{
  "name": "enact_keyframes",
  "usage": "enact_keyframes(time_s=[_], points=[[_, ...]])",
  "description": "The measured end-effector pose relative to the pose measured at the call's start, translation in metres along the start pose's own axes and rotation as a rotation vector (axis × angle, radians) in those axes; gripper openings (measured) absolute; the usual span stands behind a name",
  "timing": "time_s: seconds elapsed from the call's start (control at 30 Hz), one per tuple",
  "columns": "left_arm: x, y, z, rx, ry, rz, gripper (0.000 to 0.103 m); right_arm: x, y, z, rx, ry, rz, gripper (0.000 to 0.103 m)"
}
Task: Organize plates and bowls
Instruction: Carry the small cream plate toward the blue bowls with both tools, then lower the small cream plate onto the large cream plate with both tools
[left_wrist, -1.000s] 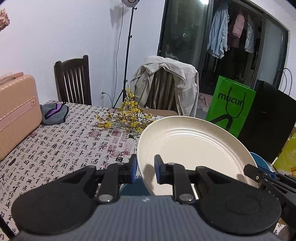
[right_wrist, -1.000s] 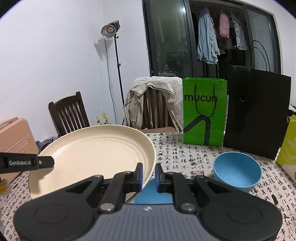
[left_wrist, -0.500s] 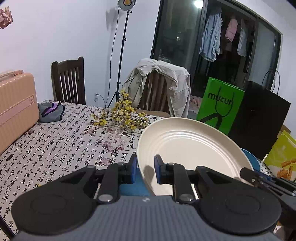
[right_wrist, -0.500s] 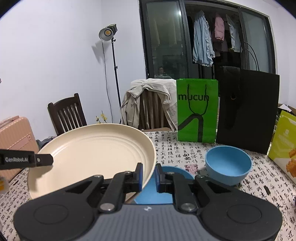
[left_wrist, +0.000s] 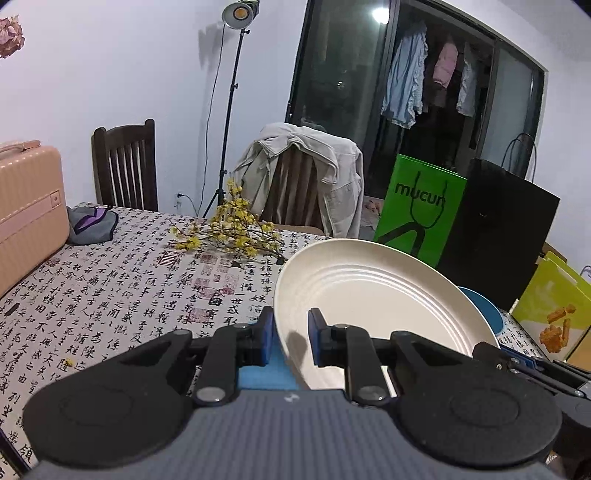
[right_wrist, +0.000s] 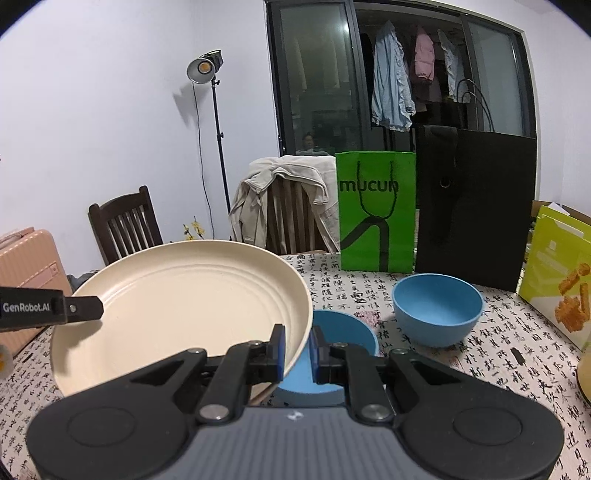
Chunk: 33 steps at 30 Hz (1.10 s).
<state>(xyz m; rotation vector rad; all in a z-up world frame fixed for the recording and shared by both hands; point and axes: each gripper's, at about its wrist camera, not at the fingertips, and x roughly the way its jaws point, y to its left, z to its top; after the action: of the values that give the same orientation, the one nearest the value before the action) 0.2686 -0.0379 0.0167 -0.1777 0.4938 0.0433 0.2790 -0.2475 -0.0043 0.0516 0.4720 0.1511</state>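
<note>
- The left wrist view looks forward and slightly down along its own fingers from the left rim of the cream plate (left_wrist: 373, 306), very close to it, facing the green bag (left_wrist: 421, 218) beyond.
- The right wrist view looks the same way from the plate's right rim, equally close.
- Both share the plate, the green bag, the jacket-draped chair (right_wrist: 284, 206) left of the bag, the lamp stand (right_wrist: 218, 147) and the patterned table (left_wrist: 110, 280).
</note>
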Motion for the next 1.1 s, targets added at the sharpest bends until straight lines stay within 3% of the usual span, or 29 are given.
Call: enact_keyframes(time_s=[1.1], points=[[-0.026,-0.001,-0.078,0.030,0.020,-0.080,0.019,-0.042,-0.011,-0.074,0.003,0.060,-0.080,0.014]])
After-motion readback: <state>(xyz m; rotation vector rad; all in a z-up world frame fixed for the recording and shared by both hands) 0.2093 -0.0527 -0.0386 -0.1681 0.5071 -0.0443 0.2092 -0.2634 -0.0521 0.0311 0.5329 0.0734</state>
